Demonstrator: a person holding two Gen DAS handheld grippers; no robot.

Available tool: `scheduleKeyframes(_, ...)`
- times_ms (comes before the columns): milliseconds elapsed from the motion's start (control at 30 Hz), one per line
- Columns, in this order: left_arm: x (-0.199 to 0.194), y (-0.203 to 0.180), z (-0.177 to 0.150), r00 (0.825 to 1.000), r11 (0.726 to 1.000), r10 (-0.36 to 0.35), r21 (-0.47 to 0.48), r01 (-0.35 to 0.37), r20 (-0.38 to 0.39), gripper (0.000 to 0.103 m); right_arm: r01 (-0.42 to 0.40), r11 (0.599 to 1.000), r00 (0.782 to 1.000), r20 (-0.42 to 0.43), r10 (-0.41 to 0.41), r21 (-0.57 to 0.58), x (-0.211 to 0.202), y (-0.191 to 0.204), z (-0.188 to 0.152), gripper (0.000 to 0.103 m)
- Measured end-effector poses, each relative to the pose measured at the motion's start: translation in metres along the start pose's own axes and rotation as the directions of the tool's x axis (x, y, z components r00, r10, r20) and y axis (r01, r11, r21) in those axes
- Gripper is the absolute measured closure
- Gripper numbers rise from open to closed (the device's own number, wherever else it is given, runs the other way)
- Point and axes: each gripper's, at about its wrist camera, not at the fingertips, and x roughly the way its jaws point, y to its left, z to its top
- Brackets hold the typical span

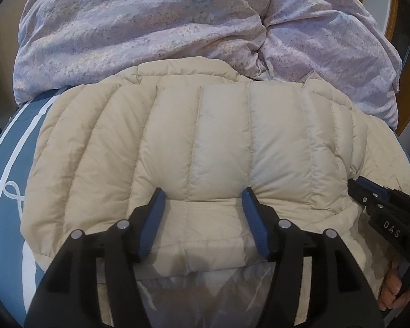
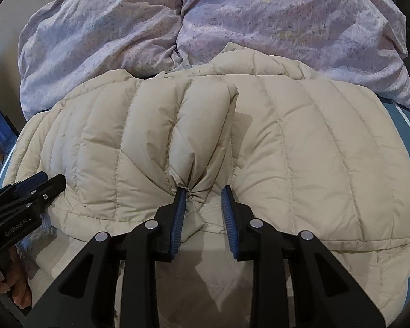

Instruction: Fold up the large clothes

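Left gripper [image 1: 202,194], nearest in the left wrist view: its 2 blue-padded fingers [image 1: 154,218] stand spread, tips set down on the near hem band of the cream quilted down jacket [image 1: 205,136], with a flat strip of that band lying between them and neither pad pinching it. Right gripper [image 2: 203,191], nearest in the right wrist view: its 2 fingers [image 2: 229,213] stand partly apart; the left pad touches a gathered pucker of jacket fabric at its tip, while the right pad stands clear of it, so the fabric is not pinched. Each gripper also appears at the edge of the other's view, and part of a hand [image 1: 393,292] holding the handle shows at the lower right of the left wrist view. The jacket lies spread on a blue bed cover [image 1: 2,218] with white stripes, its quilting channels running away from the cameras; in the right wrist view a folded-over section forms a raised ridge at centre. Beyond the jacket, touching its far edge, lies a rumpled lilac duvet [image 1: 150,27].
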Motion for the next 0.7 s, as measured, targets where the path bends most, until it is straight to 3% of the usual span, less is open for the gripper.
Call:
scheduleKeyframes(100, -0.005, 0.002, 0.000, 1.000, 1.000, -0.014, -0.006, 0.014, -0.005, 0.035, -0.037, 0.999, 0.999, -0.016, 0.037, 0.011, -0.005, -0.003, 0.003, 0.058)
scheduleKeyframes(167, -0.015, 0.005, -0.002, 1.000, 0.999, -0.031, -0.014, 0.031, -0.001, 0.033, -0.051, 0.998, 0.999, -0.012, 0.051, 0.021, -0.012, -0.003, 0.005, 0.034)
scheduleKeyframes(200, -0.020, 0.007, -0.003, 0.999, 0.999, -0.040, -0.015, 0.040, 0.001, 0.031, -0.057, 0.998, 0.998, 0.004, 0.057, 0.021, -0.020, -0.003, 0.005, 0.030)
scheduleKeyframes(467, -0.084, 0.045, -0.045, 0.998, 0.998, -0.057, -0.015, 0.057, 0.011, 0.029, -0.117, 0.993, 0.993, 0.020, 0.118, -0.025, -0.082, -0.015, -0.015, 0.022)
scheduleKeyframes(700, -0.139, 0.103, -0.109, 0.998, 0.997, -0.055, -0.061, 0.053, -0.022, 0.029, -0.112, 0.994, 0.993, -0.026, 0.112, -0.009, -0.140, -0.074, -0.067, 0.022)
